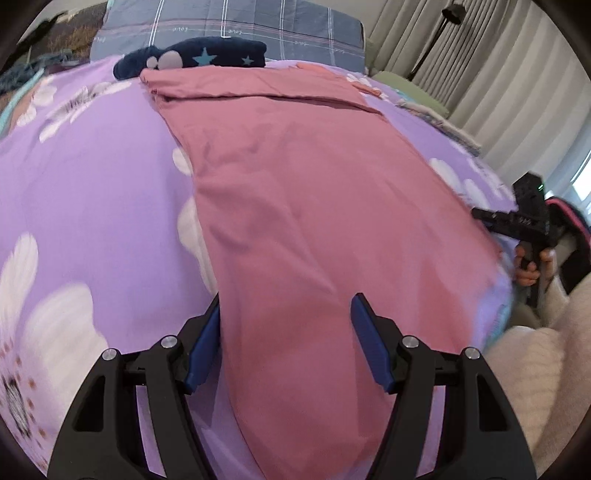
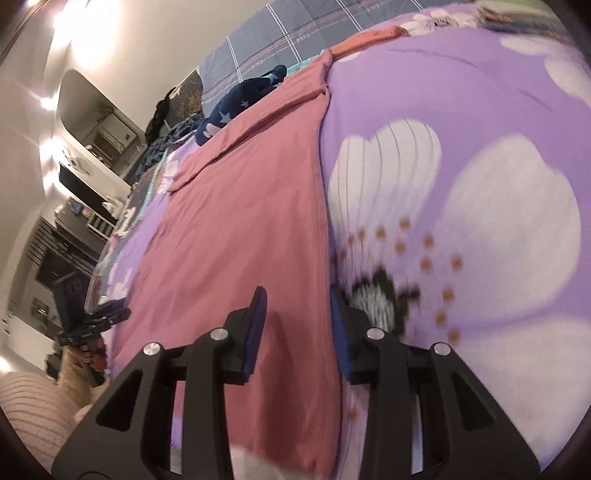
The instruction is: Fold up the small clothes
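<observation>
A long pink garment [image 1: 303, 192] lies flat on the purple flowered bed cover [image 1: 92, 166], its far end folded over. My left gripper [image 1: 288, 332] hovers open over the garment's near end. Its left finger [image 1: 203, 343] sits at the cloth's left edge, and the pads press on nothing. In the right wrist view the same pink garment [image 2: 240, 229] runs away from me. My right gripper [image 2: 297, 328] is open, and the cloth's right edge passes under the gap between its fingers. The picture is a little blurred.
A folded navy garment with stars [image 1: 207, 55] lies beyond the pink one, in front of a grey checked pillow [image 1: 258, 22]. An orange cloth [image 2: 369, 38] lies farther back. A hand [image 1: 532, 266] and a fluffy sleeve [image 1: 535, 369] are at the bed's right side. Curtains [image 1: 498, 74] hang behind.
</observation>
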The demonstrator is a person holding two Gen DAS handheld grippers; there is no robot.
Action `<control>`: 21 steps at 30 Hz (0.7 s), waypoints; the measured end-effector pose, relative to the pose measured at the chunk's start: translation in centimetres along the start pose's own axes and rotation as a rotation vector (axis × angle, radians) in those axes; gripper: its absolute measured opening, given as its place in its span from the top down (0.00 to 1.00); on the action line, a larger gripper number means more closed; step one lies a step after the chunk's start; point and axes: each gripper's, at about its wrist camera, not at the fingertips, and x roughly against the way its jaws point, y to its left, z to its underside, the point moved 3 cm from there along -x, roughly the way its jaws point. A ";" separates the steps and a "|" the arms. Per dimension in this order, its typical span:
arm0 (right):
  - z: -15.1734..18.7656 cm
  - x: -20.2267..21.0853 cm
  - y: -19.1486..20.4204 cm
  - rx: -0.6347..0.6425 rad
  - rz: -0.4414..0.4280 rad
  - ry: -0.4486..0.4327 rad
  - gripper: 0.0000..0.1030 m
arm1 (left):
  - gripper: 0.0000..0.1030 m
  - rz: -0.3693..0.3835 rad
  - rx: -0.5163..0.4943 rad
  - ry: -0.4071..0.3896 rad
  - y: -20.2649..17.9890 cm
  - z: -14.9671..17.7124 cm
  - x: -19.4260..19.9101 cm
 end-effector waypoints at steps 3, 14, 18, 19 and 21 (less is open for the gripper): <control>1.3 1.0 0.1 0.015 -0.036 0.034 0.64 | 0.35 0.054 0.013 0.009 -0.4 1.2 0.8; 0.8 -0.5 1.6 0.043 -0.062 0.044 0.54 | 0.35 0.158 0.076 0.002 0.3 -0.1 -0.3; 1.9 0.3 1.3 0.017 -0.093 0.064 0.59 | 0.35 0.147 0.024 0.029 -1.3 1.5 0.4; 1.8 0.2 1.3 0.017 -0.103 0.068 0.59 | 0.35 0.148 0.006 0.029 -1.8 1.7 0.4; 1.3 -0.7 1.2 0.007 -0.131 0.078 0.59 | 0.35 0.163 0.008 0.018 -1.7 1.4 -0.1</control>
